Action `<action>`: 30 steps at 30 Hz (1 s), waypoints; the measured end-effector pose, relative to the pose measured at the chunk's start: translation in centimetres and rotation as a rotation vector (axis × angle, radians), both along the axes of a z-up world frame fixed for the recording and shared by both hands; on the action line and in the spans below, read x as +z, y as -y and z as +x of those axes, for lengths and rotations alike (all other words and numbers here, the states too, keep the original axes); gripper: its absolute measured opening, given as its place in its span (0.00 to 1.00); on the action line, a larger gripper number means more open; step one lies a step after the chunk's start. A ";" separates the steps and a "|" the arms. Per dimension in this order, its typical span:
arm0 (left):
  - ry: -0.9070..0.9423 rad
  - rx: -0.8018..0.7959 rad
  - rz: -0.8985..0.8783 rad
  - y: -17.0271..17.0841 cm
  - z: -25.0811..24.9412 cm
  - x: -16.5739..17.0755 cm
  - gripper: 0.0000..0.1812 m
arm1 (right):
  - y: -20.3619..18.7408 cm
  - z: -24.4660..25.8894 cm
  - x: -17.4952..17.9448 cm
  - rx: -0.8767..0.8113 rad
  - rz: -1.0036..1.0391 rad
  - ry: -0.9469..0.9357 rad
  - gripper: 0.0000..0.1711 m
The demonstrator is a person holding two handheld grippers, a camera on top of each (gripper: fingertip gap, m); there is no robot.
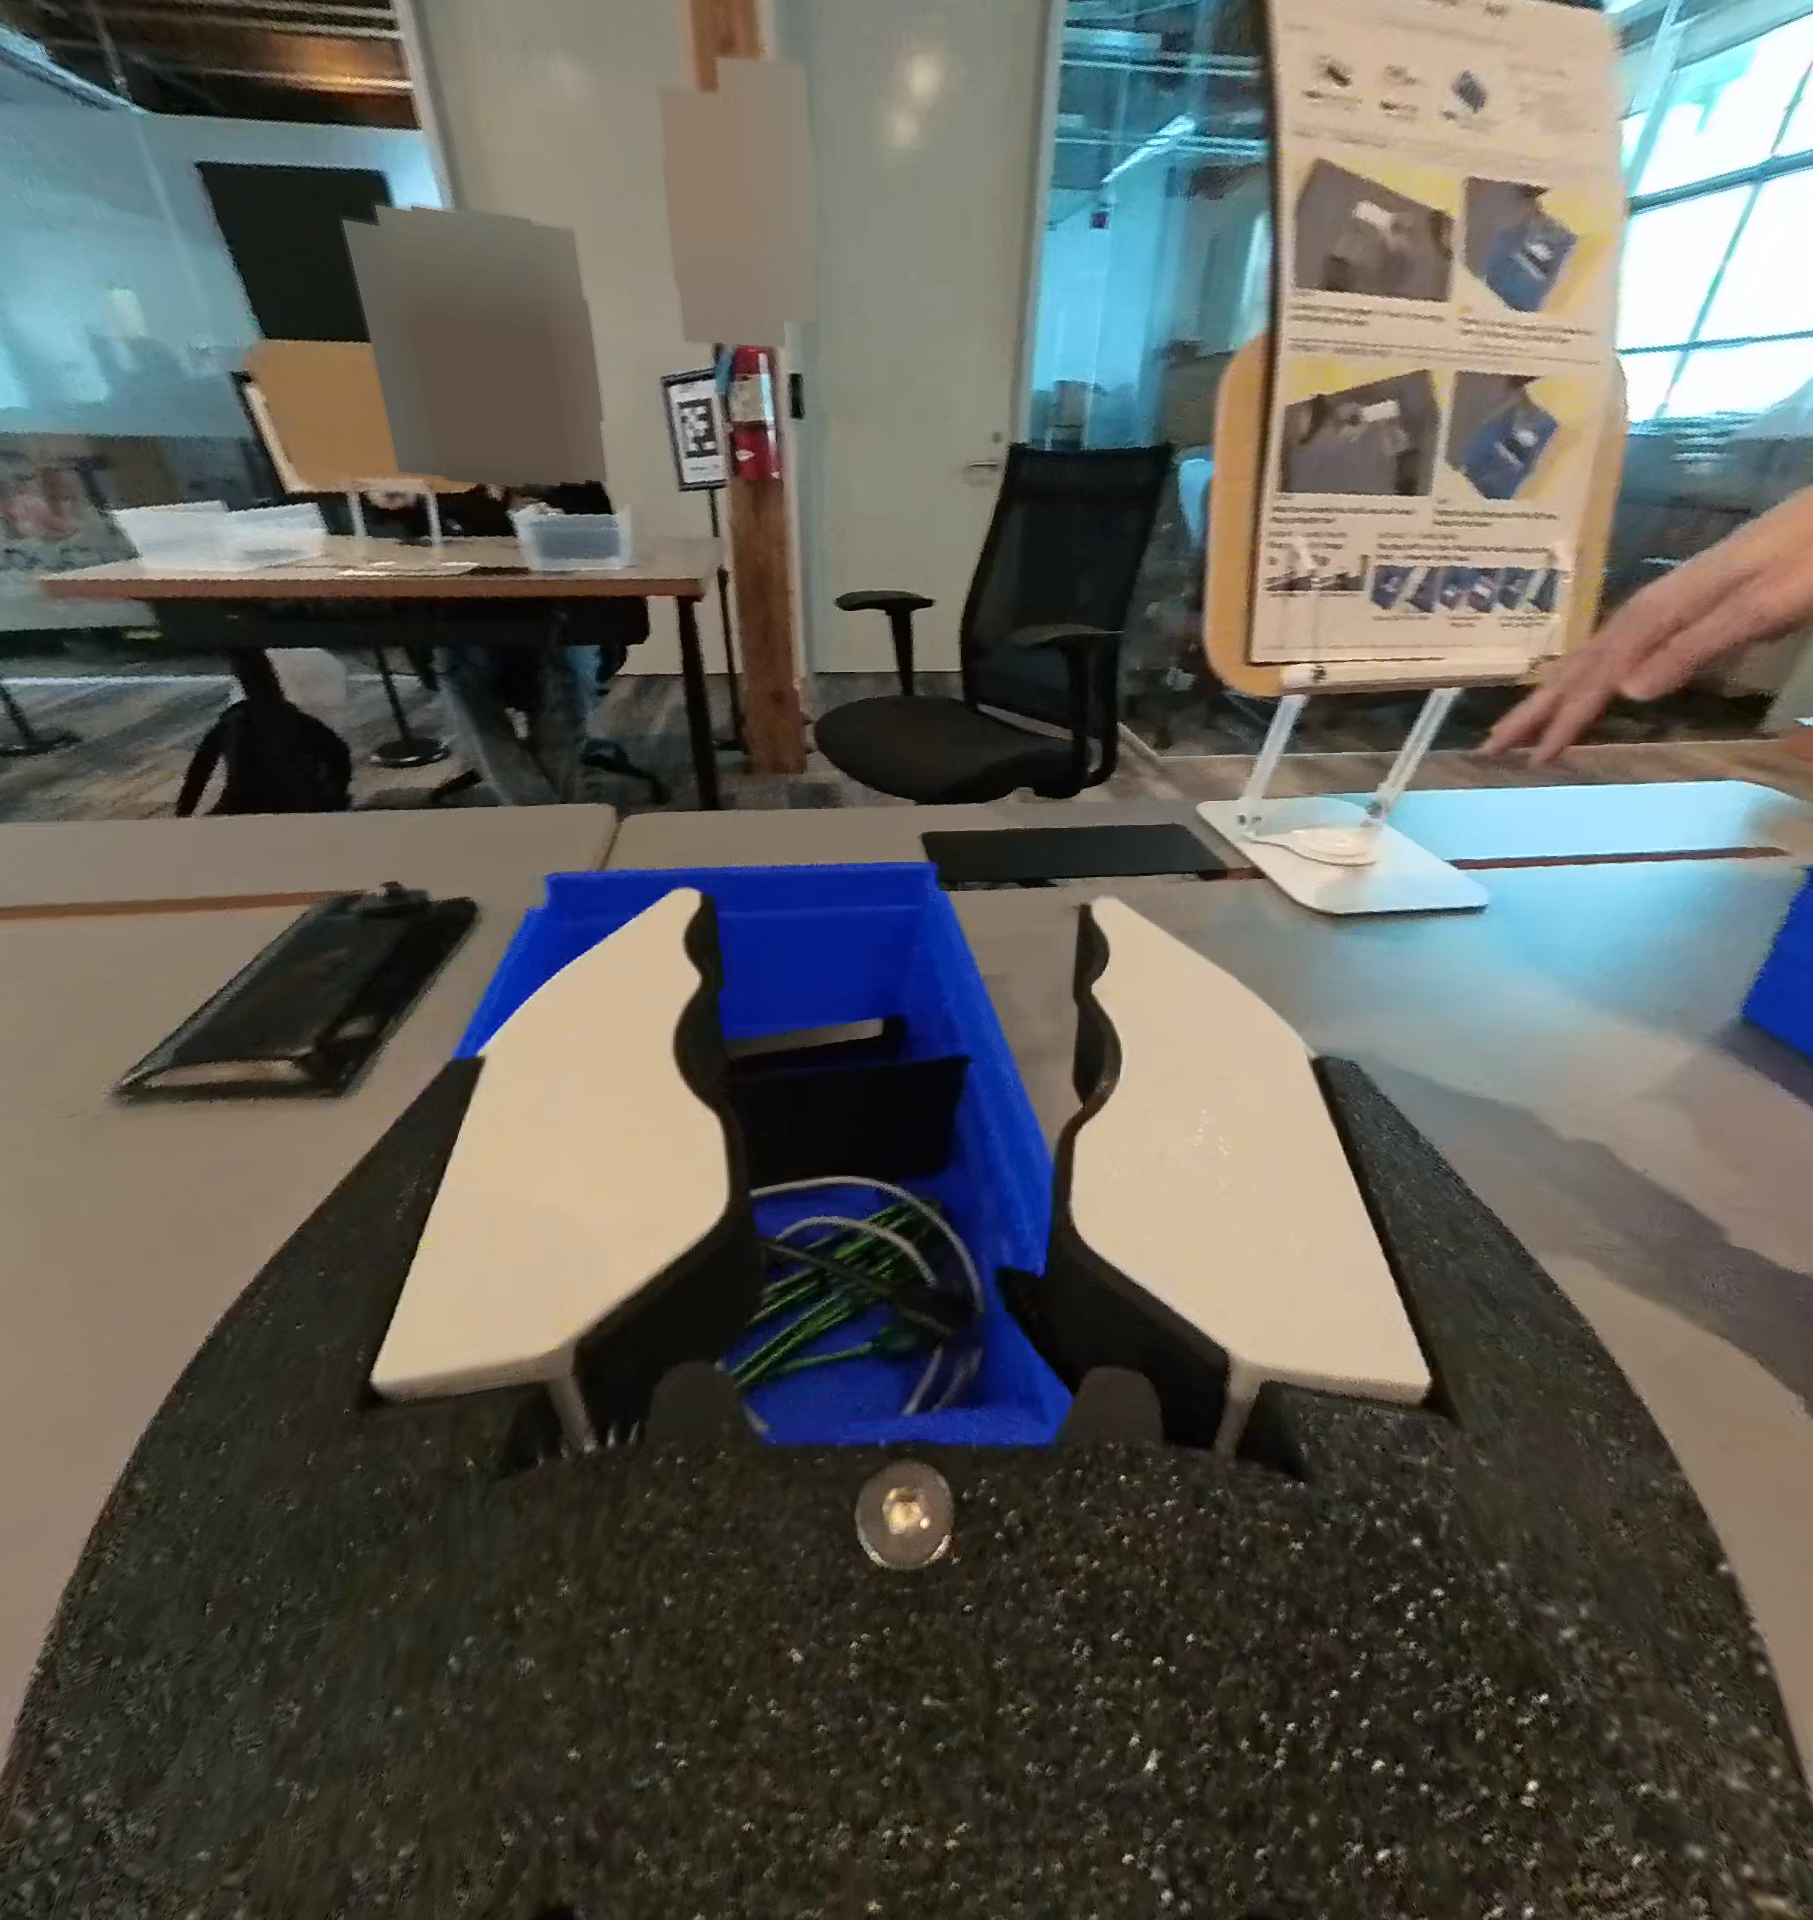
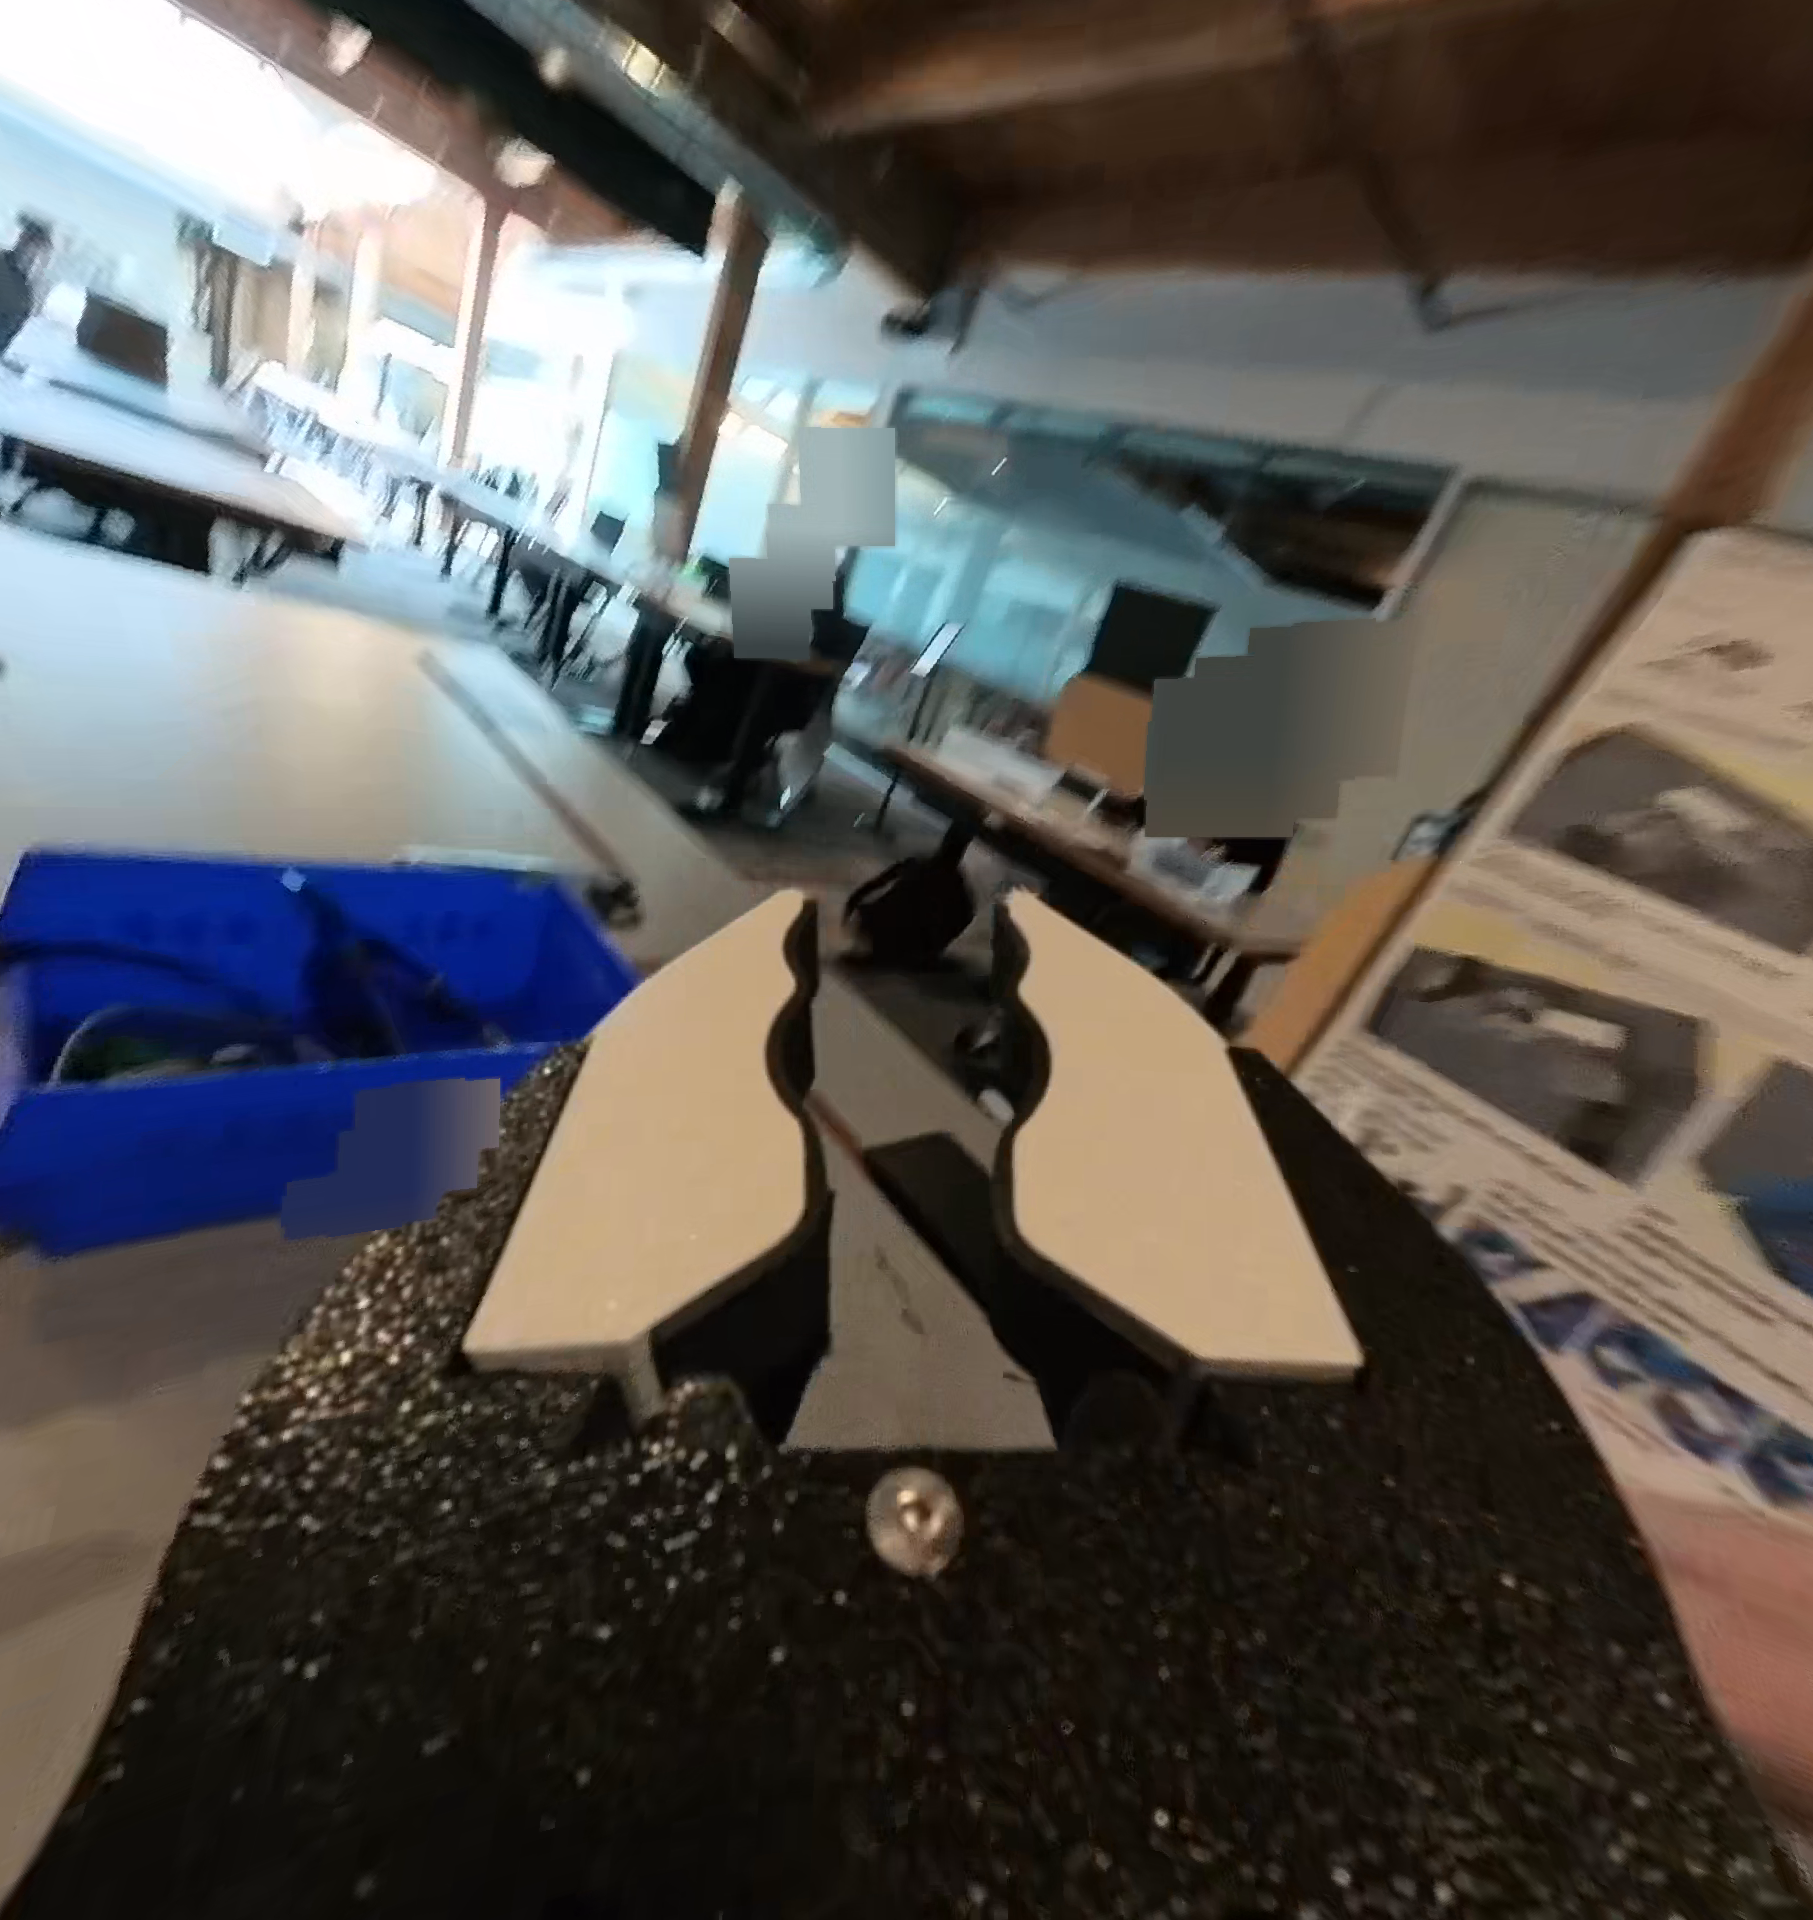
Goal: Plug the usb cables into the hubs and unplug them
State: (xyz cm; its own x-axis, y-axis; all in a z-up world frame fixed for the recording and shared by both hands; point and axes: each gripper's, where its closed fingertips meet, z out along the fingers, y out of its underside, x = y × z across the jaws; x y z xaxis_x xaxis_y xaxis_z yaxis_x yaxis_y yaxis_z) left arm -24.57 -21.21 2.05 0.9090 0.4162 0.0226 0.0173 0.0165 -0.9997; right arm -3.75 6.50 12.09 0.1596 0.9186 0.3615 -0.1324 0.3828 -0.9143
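both grippers are released and empty: the left gripper (image 1: 897,940) hovers over the blue bin (image 1: 969,1049) of usb cables (image 1: 850,1278), likely to pick one; the right gripper (image 2: 902,930) hangs beside it.

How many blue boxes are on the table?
2 in the left wrist view: one blue bin between the left tool's fingers, another blue bin cut off at the right edge.

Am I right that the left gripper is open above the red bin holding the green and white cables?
Not quite: the bin is blue, not red, as the left wrist view shows. The rest holds: the left gripper is open over it, and green and white cables lie inside.
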 end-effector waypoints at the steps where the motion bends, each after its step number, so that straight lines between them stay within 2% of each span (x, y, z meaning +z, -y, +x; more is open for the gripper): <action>1: 0.005 0.018 0.001 0.6 -0.5 -0.1 0.35 | 0.9 -2.0 -1.1 0.021 0.010 0.068 0.19; 6: 0.029 0.071 0.041 2.4 -2.6 -0.5 0.34 | 5.6 -9.0 -5.4 0.116 0.094 0.227 0.17; 13: 0.089 0.014 0.108 1.5 -3.6 -1.4 0.35 | 7.9 -13.1 -9.9 0.136 0.157 0.341 0.10; 23: 0.081 -0.041 0.072 -0.9 -2.2 -1.8 0.37 | 6.1 -13.0 -11.1 0.095 0.132 0.417 0.10; 30: 0.037 -0.044 0.081 -1.8 -1.3 -1.3 0.37 | 3.7 -11.1 -9.1 -0.071 0.264 0.373 0.09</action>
State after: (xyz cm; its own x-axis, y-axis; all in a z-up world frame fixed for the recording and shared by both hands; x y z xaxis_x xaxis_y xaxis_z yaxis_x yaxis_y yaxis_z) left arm -25.85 -19.40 0.72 0.9242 0.3717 0.0881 0.0563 0.0954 -0.9938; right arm -14.85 2.84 2.95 0.0329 0.7790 0.6262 0.2220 0.6051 -0.7645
